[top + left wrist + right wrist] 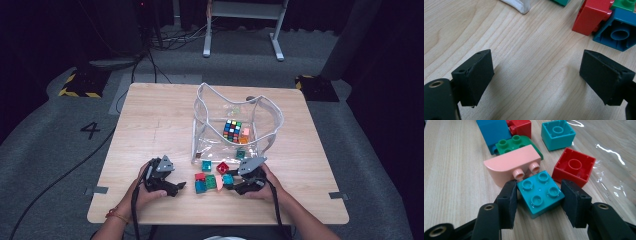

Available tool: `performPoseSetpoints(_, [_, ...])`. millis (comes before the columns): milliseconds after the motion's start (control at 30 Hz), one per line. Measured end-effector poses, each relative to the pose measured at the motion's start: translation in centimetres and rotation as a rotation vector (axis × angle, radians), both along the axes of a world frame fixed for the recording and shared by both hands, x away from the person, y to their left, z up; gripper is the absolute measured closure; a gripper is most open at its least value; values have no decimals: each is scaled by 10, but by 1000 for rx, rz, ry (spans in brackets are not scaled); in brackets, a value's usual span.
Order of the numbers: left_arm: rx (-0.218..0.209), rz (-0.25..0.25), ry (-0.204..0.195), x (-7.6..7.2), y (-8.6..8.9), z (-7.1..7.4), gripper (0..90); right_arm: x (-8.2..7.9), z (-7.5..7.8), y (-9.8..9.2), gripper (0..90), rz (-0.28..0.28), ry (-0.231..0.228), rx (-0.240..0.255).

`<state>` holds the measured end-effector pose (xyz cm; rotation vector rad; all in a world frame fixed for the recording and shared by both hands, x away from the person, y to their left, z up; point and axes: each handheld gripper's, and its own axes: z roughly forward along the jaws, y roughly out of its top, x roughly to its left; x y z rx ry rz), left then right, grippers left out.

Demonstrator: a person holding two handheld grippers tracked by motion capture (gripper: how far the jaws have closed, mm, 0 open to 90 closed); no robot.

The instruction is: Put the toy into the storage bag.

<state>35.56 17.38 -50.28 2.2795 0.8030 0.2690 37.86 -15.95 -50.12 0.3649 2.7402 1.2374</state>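
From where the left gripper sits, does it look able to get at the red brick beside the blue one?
Probably yes. The left gripper is open over bare table, and the red brick lies just ahead of its jaws with nothing between. The blue brick touching it might crowd the grip.

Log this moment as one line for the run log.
right hand-held gripper: jaws around teal block, on table | left hand-held gripper: open, empty | clear bag: holds puzzle cube
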Motion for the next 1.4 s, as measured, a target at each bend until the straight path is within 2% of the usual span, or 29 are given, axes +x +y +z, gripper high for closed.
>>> performPoseSetpoints(33, [-2, 0, 1, 0, 0, 0, 121, 0, 0, 0, 505, -3, -2, -1])
performPoseSetpoints(67, [-2, 0, 2, 0, 0, 0, 122, -2, 1, -2, 571, -31, 20, -9])
performPoseSetpoints(100, [-2, 0, 2, 0, 0, 0, 122, 0, 0, -3, 591, -1, -3, 8])
performPoseSetpoints(167, [-2, 0, 2, 0, 0, 0, 122, -3, 1, -6, 592, -19, 36, 11])
performPoseSetpoints(200, [-1, 0, 3, 0, 0, 0, 122, -1, 0, -6, 592, 7, 12, 22])
performPoseSetpoints(267, [-1, 1, 3, 0, 0, 0, 122, -2, 0, -8, 592, 5, 10, 18])
performPoseSetpoints(300, [-2, 0, 2, 0, 0, 0, 121, -5, 1, -9, 593, -15, 30, 6])
performPoseSetpoints(500, [-2, 0, 1, 0, 0, 0, 122, -7, 6, -14, 593, -16, 10, 21])
performPoseSetpoints(567, [-1, 1, 0, 0, 0, 0, 122, -6, 8, -19, 594, 3, -23, 29])
performPoseSetpoints(600, [-3, 0, 3, 0, 0, 0, 122, -7, 9, -21, 593, -14, -9, 19])
performPoseSetpoints(667, [0, 0, -1, 0, 0, 0, 122, -6, 10, -29, 594, -19, -29, 31])
performPoseSetpoints(700, [0, 1, -1, 0, 0, 0, 122, -6, 12, -33, 594, -37, -14, 26])
performPoseSetpoints(767, [-2, 1, -2, 0, 0, 0, 122, -6, 14, -43, 594, -58, -13, 29])
performPoseSetpoints(900, [1, 0, -1, 0, 0, 0, 122, -5, 17, -58, 594, -71, -32, 23])
performPoseSetpoints(1100, [-2, 0, 1, 0, 0, 0, 122, -4, 25, -85, 593, -132, -48, 40])
performPoseSetpoints(1133, [0, 0, -1, 0, 0, 0, 122, -3, 26, -89, 593, -141, -65, 40])
performPoseSetpoints(1300, [-1, -1, 3, 0, 0, 0, 122, -2, 33, -106, 593, -206, -75, 38])
performPoseSetpoints(1400, [0, 0, 0, 0, 0, 0, 122, 1, 41, -121, 594, -252, -85, 63])
